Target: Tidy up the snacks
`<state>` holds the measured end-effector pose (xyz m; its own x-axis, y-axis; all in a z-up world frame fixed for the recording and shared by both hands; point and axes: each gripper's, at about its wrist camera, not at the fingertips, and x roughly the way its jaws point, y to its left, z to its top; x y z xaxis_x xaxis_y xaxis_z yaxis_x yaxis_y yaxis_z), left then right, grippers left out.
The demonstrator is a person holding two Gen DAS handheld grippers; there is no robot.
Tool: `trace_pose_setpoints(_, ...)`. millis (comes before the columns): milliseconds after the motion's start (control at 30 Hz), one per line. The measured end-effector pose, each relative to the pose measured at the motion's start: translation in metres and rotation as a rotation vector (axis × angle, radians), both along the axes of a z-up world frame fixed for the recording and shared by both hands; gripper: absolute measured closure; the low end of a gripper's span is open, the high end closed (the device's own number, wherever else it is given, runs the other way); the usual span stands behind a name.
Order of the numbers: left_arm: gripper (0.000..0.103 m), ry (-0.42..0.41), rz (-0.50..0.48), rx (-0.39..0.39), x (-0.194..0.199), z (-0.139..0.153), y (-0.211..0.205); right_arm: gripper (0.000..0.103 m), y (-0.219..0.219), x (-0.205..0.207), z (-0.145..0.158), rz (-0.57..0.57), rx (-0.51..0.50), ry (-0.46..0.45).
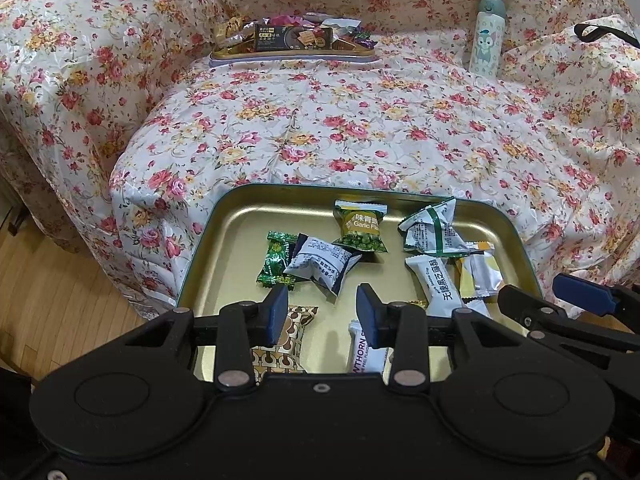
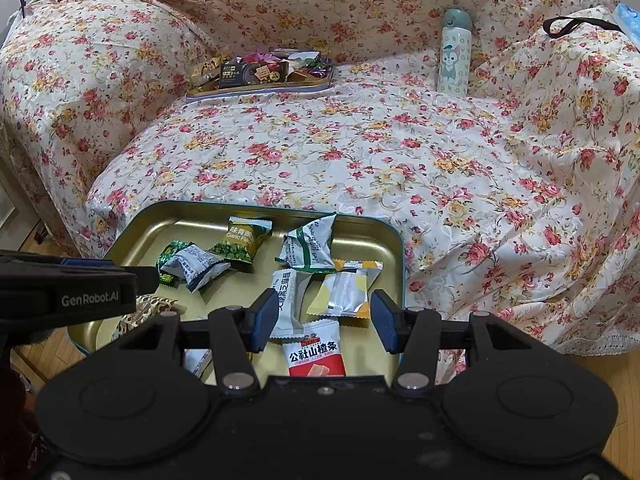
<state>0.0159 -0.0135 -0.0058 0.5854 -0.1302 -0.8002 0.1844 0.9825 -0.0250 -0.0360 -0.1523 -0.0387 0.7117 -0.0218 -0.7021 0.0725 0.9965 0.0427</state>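
A gold tin tray (image 1: pixel 236 264) (image 2: pixel 132 240) sits on the sofa's front edge and holds several snack packets. Among them are a green garlic-pea packet (image 1: pixel 362 228) (image 2: pixel 240 240), a white packet with a green stripe (image 1: pixel 432 228) (image 2: pixel 310 246) and a red-and-white hawthorn packet (image 2: pixel 316 354). My left gripper (image 1: pixel 322 308) hovers open over the tray's near left part, with nothing between its pads. My right gripper (image 2: pixel 325 320) hovers open over the near right part. A yellow-and-silver packet (image 2: pixel 344 292) lies below its gap, untouched. Each gripper shows at the edge of the other's view.
A second tin tray (image 1: pixel 292 54) (image 2: pixel 260 86) heaped with dark and shiny snacks sits at the back of the floral-covered sofa (image 1: pixel 360 128). A pale cartoon bottle (image 1: pixel 486 36) (image 2: pixel 454 52) stands at the back right, near a black strap (image 2: pixel 580 26). Wooden floor (image 1: pixel 60 288) lies at the left.
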Motion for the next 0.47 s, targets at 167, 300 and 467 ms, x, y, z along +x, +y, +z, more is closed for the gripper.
trace_pose_setpoints(167, 0.055, 0.004, -0.004, 0.002, -0.0003, -0.0010, 0.0003, 0.051, 0.0008, -0.0002, -0.0002, 0.002, -0.002, 0.000)
trace_pose_setpoints(300, 0.055, 0.005, -0.004, 0.002, -0.0002, -0.0015, 0.0000, 0.051, 0.0010, -0.0004, -0.0012, 0.006, -0.005, 0.001)
trace_pose_setpoints(467, 0.055, 0.009, -0.001, 0.004, 0.0000, -0.0024, 0.0006, 0.051, 0.0013, -0.0005, -0.0009, 0.005, -0.004, 0.000)
